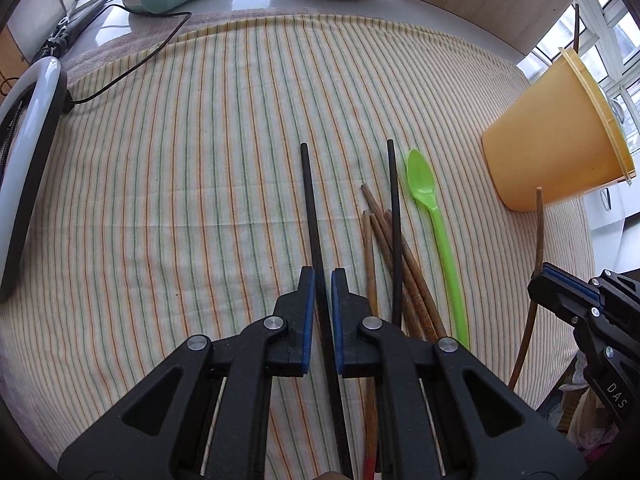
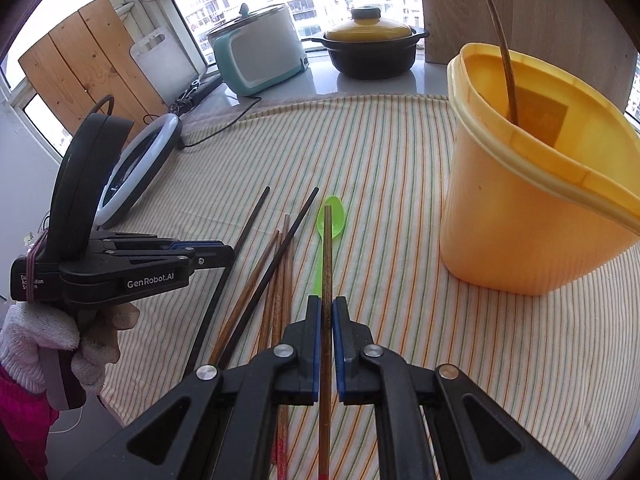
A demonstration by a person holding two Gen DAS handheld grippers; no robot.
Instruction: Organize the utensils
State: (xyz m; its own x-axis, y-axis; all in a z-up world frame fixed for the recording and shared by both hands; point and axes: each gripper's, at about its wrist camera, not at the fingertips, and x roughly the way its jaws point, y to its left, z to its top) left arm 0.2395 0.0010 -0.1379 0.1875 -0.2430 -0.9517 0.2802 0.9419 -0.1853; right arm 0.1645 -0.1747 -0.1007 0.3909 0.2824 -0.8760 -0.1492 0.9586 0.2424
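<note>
A striped cloth (image 1: 180, 200), thin woven cotton with green and orange lines, covered the table. On it lay slim round sticks: a loose bundle of brown wooden chopsticks (image 1: 384, 248) with a second black chopstick (image 1: 395, 216) lying across them, and just to their right a glossy green plastic spoon (image 1: 436, 224), bowl pointing away.

The left gripper (image 1: 322, 276) was clamped on a matte black chopstick (image 1: 310, 200), which ran straight forward between the blue pads, left of the bundle and apart from it. The right gripper (image 2: 327, 304) was clenched on a grained brown chopstick (image 2: 327, 248) whose tip overlapped the spoon (image 2: 332, 216) in its view, above the cloth.

A smooth, tapered yellow plastic tub (image 2: 520, 200) stood near, right of the spoon, with one curved brown stick (image 2: 504, 56) already leaning inside it. The left gripper (image 2: 212, 246), held in a white knit glove (image 2: 60, 344), sat low beside the bundle.

Farther back were a white ring light (image 2: 136, 176), a teal cooker (image 2: 260, 52) and a black pot with a yellow lid (image 2: 368, 52).
</note>
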